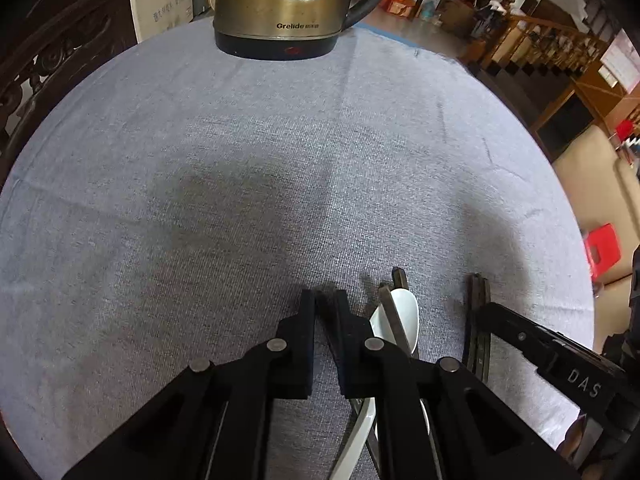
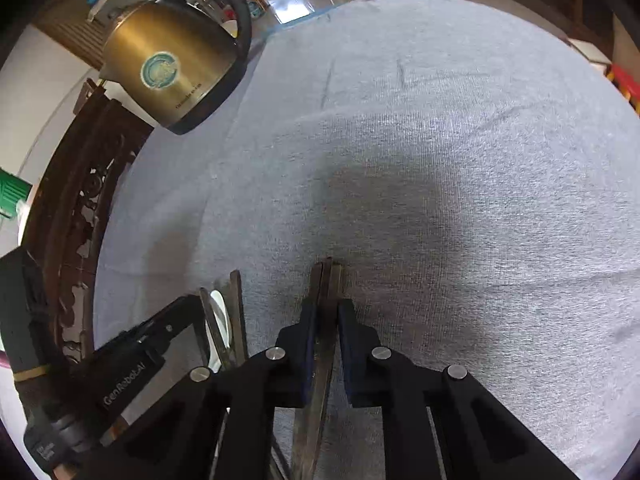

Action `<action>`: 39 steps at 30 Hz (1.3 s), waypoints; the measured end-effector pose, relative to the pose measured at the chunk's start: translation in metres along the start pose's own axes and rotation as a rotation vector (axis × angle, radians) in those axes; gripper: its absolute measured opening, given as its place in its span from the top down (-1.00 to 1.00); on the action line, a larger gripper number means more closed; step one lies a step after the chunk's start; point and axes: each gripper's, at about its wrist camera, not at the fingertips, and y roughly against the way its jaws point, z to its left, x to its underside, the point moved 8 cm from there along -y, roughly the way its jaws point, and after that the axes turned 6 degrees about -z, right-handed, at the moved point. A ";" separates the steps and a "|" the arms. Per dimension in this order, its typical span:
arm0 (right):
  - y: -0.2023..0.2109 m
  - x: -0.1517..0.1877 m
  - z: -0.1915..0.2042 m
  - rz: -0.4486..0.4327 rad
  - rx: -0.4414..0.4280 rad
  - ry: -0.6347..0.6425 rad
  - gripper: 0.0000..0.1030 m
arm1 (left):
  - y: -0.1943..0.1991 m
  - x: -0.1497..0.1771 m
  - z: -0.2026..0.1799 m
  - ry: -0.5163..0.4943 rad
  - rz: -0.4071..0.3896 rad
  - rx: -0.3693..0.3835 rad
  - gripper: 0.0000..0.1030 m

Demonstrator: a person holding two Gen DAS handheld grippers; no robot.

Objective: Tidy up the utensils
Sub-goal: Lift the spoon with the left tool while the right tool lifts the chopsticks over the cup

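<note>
Right gripper clamps stiff, light, slippery chopsticks near far tips; left gripper nearly closed, empty, beside fragile spoon.

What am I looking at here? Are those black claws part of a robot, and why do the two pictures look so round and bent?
No robot: a person holds a two-finger gripper in each hand, each carrying a wide-angle camera that bends the view. One picture looks along the left gripper, nearly closed and apparently holding nothing. The other looks along the right gripper, closed on dark chopsticks. A white spoon and two more dark sticks lie on the grey tablecloth. A brass-coloured kettle stands at the far edge.
</note>
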 end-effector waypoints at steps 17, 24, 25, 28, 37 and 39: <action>0.124 0.002 0.004 -0.264 -0.201 -0.019 0.87 | 0.138 -0.008 0.031 -0.009 -0.244 0.035 0.89; 0.199 0.020 0.032 -0.452 -0.200 0.084 0.86 | 0.219 0.012 0.015 -0.071 -0.393 0.045 0.90; 0.210 0.024 0.034 -0.479 -0.197 0.099 0.86 | 0.223 0.014 0.016 -0.075 -0.407 0.043 0.90; 0.239 0.036 0.042 -0.568 -0.175 0.138 0.86 | 0.250 0.026 0.009 -0.086 -0.476 0.029 0.90; 0.313 0.076 0.060 -0.797 -0.115 0.186 0.87 | 0.318 0.061 -0.009 -0.111 -0.631 0.017 0.90; 0.324 0.082 0.062 -0.818 -0.113 0.184 0.86 | 0.331 0.062 -0.012 -0.107 -0.653 0.023 0.90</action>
